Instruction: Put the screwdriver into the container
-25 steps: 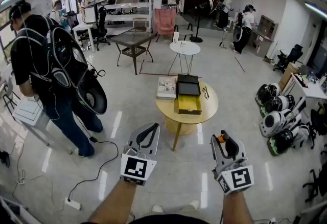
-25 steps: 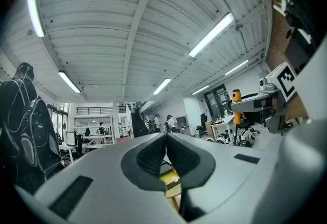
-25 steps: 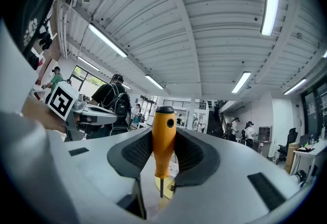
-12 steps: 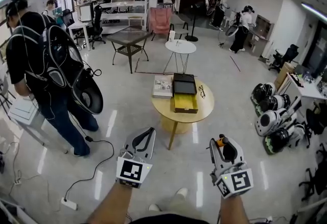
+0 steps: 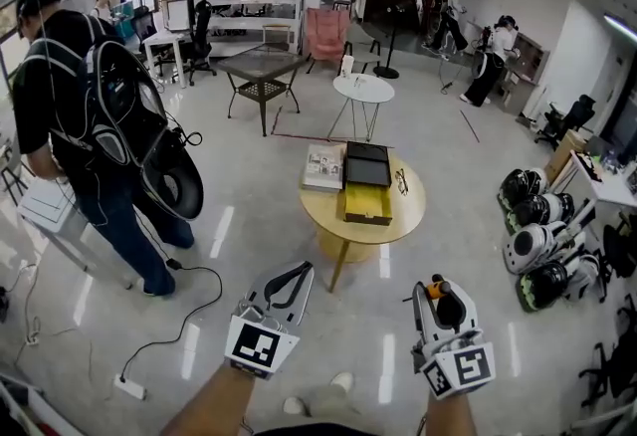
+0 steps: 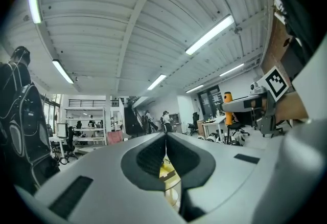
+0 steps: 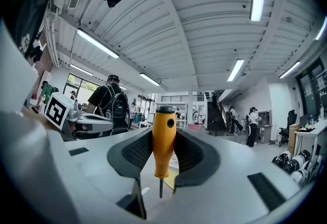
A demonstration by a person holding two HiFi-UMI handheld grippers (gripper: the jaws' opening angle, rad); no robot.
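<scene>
- The round yellow table (image 5: 408, 207) stands at 12 o'clock, well apart from us, bearing the open yellow container (image 5: 367, 219).
- Our left gripper (image 5: 299, 273) is clenched on nothing, idle.
- Our right gripper (image 5: 443, 303) clamps the orange-handled screwdriver (image 7: 164, 138) upright, likely for carrying.

The left gripper (image 5: 302, 270) and right gripper (image 5: 437, 287) have sunk slightly lower in the head view.

In the head view the right tongs (image 5: 439, 287) cover all of the screwdriver (image 5: 432, 291) but its orange handle end. The dark item (image 5: 400, 181) at 3 o'clock on the tabletop (image 5: 398, 217) is too small to tell. The forearms (image 5: 214, 406) are cut off at 6 o'clock. In the left gripper view the left tongs (image 6: 165, 136) hide most of the tabletop.
</scene>
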